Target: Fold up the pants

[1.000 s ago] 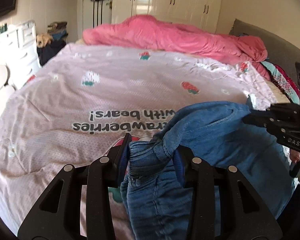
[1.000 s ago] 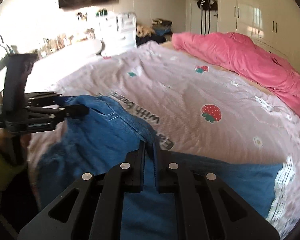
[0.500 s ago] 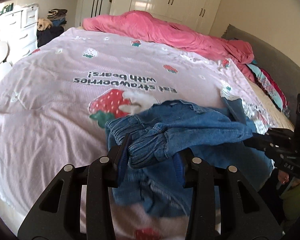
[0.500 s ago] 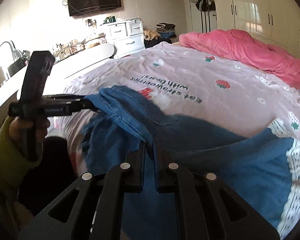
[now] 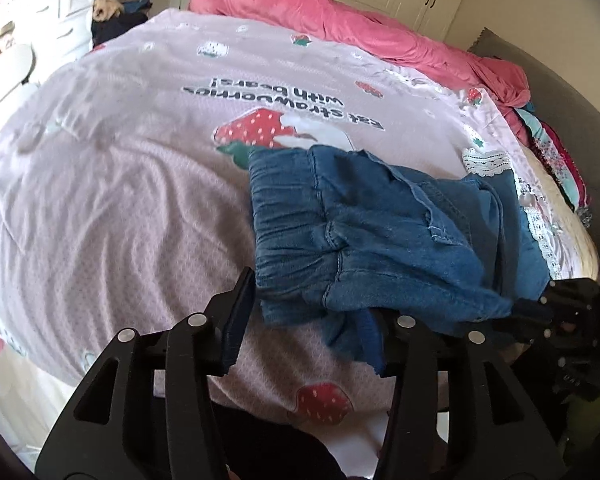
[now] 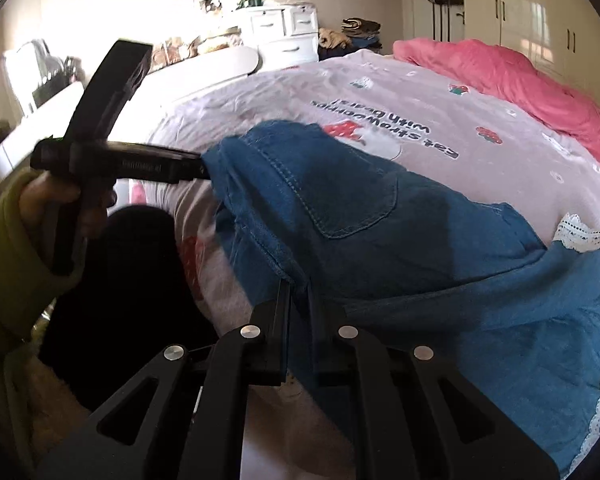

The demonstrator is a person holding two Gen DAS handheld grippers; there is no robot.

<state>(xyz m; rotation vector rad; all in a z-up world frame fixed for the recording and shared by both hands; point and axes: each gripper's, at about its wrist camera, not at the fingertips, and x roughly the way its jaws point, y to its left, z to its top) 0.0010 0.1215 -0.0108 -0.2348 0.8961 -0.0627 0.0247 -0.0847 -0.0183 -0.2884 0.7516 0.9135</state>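
From the left wrist, the left gripper (image 5: 304, 320) has just been opening; its fingers now stand slack around the gathered waistband of the pants (image 5: 380, 232), which lie bunched on the bed (image 5: 119, 200) near its front edge. Pulling back carelessly could snag that elastic and undo the fold.

From the right wrist, the right gripper (image 6: 297, 312) is clenched on a denim seam. If it tugs, the soft, heavy cloth will likely slide on the smooth, wrinkled strawberry-print cover.
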